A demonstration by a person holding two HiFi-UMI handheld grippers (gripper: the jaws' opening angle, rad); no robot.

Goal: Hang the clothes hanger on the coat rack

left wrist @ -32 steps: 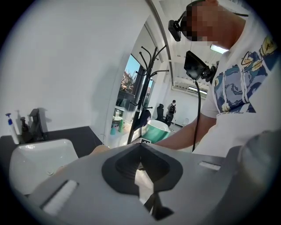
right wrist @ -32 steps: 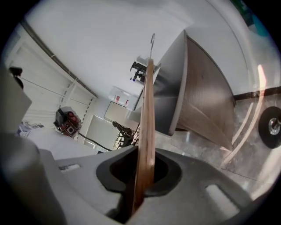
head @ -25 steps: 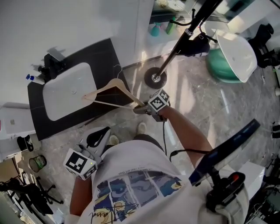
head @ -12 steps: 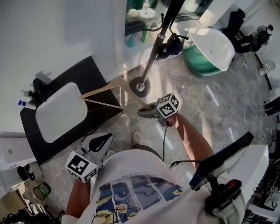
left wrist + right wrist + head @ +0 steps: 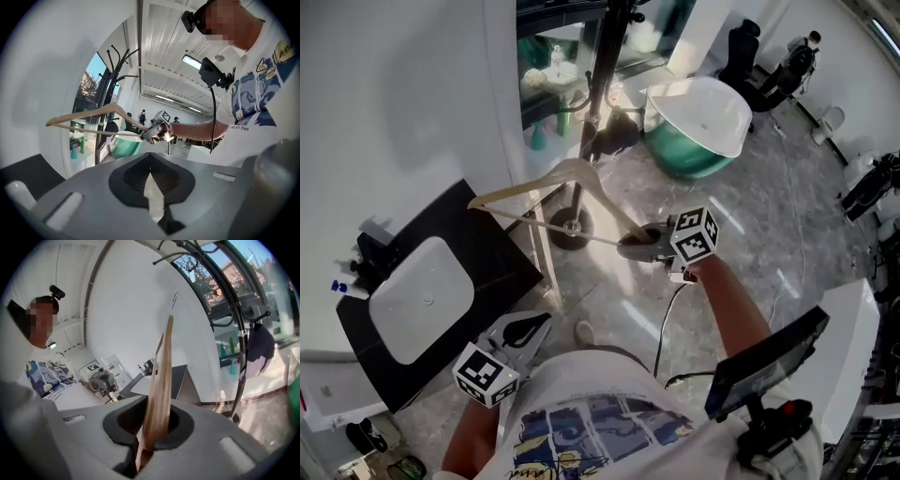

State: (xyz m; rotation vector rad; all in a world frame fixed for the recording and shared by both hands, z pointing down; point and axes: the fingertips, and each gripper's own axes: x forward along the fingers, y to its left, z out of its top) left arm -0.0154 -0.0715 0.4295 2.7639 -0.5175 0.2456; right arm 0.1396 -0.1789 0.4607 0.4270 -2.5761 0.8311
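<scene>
A wooden clothes hanger (image 5: 546,193) with a wire hook is held up in the air. My right gripper (image 5: 636,247) is shut on its right arm tip. Just beyond it stands the black coat rack (image 5: 592,89) on its round base (image 5: 572,228). In the right gripper view the hanger (image 5: 160,390) runs edge-on out of my right gripper (image 5: 145,446), its hook pointing up, with the rack (image 5: 236,341) to the right. My left gripper (image 5: 523,330) hangs low by my body, shut and holding nothing. In the left gripper view, past my left gripper (image 5: 150,187), the hanger (image 5: 91,115) is beside the rack (image 5: 108,77).
A black counter (image 5: 487,234) with a white basin (image 5: 420,298) stands at the left against a white wall. A white and green round tub (image 5: 698,122) sits behind the rack. A dark bag (image 5: 260,350) hangs on the rack. A black screen on a stand (image 5: 764,361) is at my lower right.
My right gripper has lifted the hanger up from over the counter and carried it toward the coat rack. The left gripper has shifted a little beside my body.
</scene>
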